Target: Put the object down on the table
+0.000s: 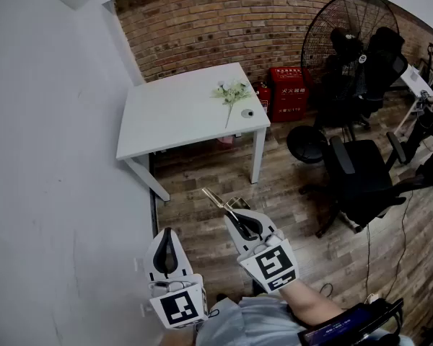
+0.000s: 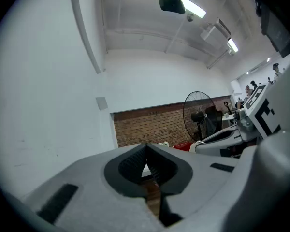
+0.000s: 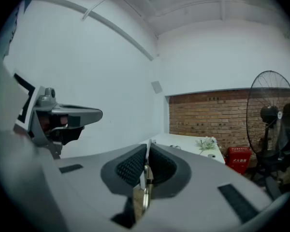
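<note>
My right gripper [image 1: 236, 220] is shut on a thin, flat metal object [image 1: 218, 200] that sticks out past the fingertips toward the table. In the right gripper view the metal strip [image 3: 144, 187] stands edge-on between the closed pads of the gripper [image 3: 147, 159]. My left gripper [image 1: 166, 236] hangs beside it, shut and holding nothing; in its own view the gripper [image 2: 146, 161] has its pads touching. Both are held over the wooden floor, well short of the white table [image 1: 175, 117], which lies ahead.
A sprig of white flowers [image 1: 232, 93] and a small round item [image 1: 247, 112] lie at the table's right end. Red boxes [image 1: 286, 92] stand against the brick wall. A big floor fan [image 1: 350, 34] and black office chairs [image 1: 361, 171] fill the right side.
</note>
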`<state>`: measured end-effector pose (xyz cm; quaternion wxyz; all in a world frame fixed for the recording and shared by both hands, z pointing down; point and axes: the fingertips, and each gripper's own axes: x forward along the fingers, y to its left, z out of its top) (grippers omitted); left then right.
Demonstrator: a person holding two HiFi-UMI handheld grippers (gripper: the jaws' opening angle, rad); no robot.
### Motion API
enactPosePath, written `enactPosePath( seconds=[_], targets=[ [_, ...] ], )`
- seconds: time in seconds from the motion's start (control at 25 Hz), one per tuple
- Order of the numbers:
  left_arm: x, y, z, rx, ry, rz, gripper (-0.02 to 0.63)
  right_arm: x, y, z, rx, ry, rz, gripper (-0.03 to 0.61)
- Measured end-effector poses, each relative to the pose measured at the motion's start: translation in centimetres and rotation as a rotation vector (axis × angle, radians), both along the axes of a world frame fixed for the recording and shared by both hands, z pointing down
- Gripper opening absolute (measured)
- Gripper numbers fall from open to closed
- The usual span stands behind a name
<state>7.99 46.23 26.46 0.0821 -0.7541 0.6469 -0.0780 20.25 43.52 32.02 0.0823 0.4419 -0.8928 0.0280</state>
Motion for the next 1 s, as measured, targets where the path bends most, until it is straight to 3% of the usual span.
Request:
enactPosePath(
  seconds=[0.28, 0.6, 1.0],
  targets=[
    [2.8, -0.6, 0.8, -0.04, 0.031, -0.021, 0.009, 2.7, -0.8, -0.3, 0.013, -0.02, -0.011, 0.021],
    [5.0, -1.4, 1.7, -0.03, 0.003, -0.069, 0.009, 5.3, -2.2, 0.7, -0.006, -0.024, -0.047, 0.023],
    [2.1, -3.1, 4.2, -0.091, 0.016, -0.159, 0.009, 3.2, -5.6, 2.4, -0.049, -0.021, -0.087, 0.023]
  ],
)
